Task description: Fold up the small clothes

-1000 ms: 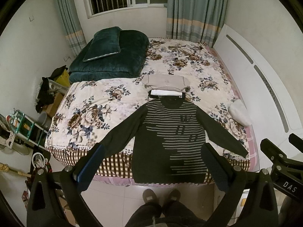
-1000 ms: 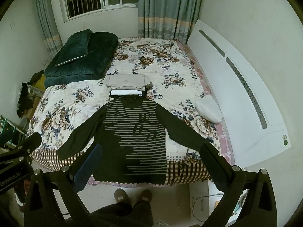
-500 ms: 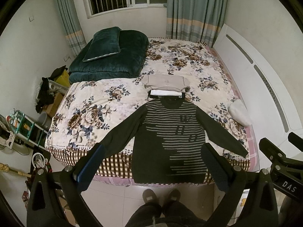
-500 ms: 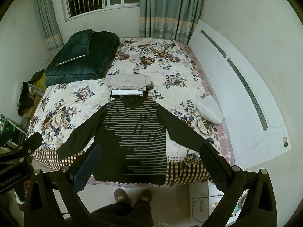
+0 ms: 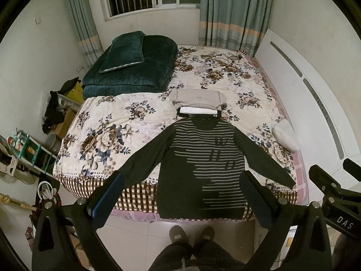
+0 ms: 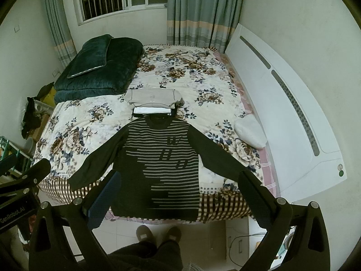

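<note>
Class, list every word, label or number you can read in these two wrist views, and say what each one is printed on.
"DAS": on the right gripper, seen at the edge of the left wrist view; the text runs out of frame.
"GenRobot.AI": on the left gripper, seen at the edge of the right wrist view.
Letters on the chest of the striped sweater: too distorted to read surely.
Mark on the folded beige garment: too small.

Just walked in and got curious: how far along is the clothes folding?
Done, it seems: a small stack of folded clothes lies on the bed, above the sweater's collar. In hand: nothing. The left gripper and the right gripper are both open, held above the bed's edge. Left: the striped sweater lies flat, sleeves spread, not yet folded.
</note>
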A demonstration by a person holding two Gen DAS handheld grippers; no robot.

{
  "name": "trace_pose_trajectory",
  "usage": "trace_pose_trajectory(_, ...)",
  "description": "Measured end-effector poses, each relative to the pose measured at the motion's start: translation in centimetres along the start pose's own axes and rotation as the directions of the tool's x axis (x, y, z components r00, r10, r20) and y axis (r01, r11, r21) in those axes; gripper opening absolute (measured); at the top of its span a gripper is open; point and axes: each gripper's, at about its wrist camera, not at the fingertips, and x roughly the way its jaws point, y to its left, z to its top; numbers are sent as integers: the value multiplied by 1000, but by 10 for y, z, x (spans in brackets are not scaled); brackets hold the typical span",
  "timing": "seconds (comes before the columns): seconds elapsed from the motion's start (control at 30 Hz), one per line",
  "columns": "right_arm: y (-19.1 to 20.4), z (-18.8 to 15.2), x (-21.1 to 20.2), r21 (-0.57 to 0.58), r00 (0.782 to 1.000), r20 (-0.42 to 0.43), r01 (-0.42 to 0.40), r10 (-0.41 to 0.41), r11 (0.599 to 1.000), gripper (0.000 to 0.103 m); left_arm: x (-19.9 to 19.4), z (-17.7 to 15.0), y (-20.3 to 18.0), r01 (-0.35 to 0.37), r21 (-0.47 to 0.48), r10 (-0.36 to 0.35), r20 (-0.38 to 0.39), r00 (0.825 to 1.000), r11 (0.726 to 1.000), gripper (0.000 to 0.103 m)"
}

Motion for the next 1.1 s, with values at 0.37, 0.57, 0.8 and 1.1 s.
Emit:
trace_pose_trajectory(0.37,-1,0,2,11,1000,-3,-7,7,1000,103,3,0,-1,4,-5,-4,-2,1000,1000,103)
trace_pose_trajectory(0.57,-16,-7,44,159,997,-36,-55,62,986,103,51,6,0,-21,-32,21,25,999,999,103)
trace_pose_trajectory(0.8,-110,-92,189,484,985,-162,32,54,875,103,175,0,-12,-97,-5,96,-22,995,995,103)
trace_pose_trajectory(1.1,-292,-230,400,847,944,-283,161,172,507,63,345,-26,-69,-223,101,240,-210,948,970,103)
